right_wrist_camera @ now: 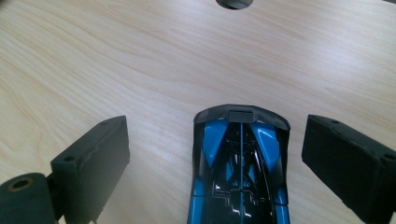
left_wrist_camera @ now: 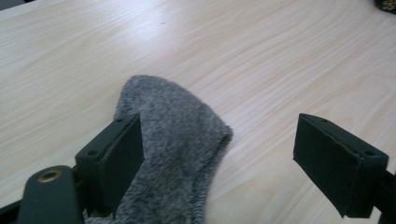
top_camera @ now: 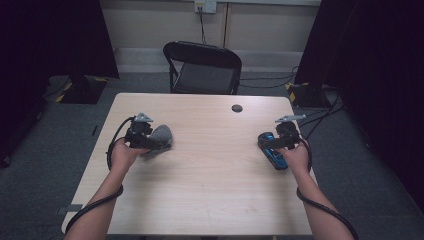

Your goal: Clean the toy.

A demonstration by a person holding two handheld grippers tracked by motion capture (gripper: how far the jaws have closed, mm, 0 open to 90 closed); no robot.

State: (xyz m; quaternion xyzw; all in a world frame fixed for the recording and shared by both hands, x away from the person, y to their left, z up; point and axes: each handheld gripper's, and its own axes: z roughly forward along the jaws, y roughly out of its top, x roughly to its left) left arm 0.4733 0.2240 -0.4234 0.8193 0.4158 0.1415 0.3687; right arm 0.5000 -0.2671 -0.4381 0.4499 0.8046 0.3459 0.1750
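A grey fuzzy sock [top_camera: 161, 138] lies flat on the left half of the light wood table [top_camera: 210, 185]. My left gripper [top_camera: 150, 142] hovers over it, open; in the left gripper view the sock [left_wrist_camera: 173, 154] lies between the wide-apart jaws, nearer the left pad [left_wrist_camera: 119, 163]. A blue and black toy car [top_camera: 274, 150] rests on the right half of the table. My right gripper [top_camera: 272, 145] is open over it; in the right gripper view the car [right_wrist_camera: 240, 163] sits between the jaws with gaps on both sides.
A round grey cable grommet [top_camera: 237, 108] is set in the table near the far edge and shows again as the grommet [right_wrist_camera: 233, 3]. A black folding chair [top_camera: 202, 67] stands behind the table. Cables trail from both grippers past the forearms.
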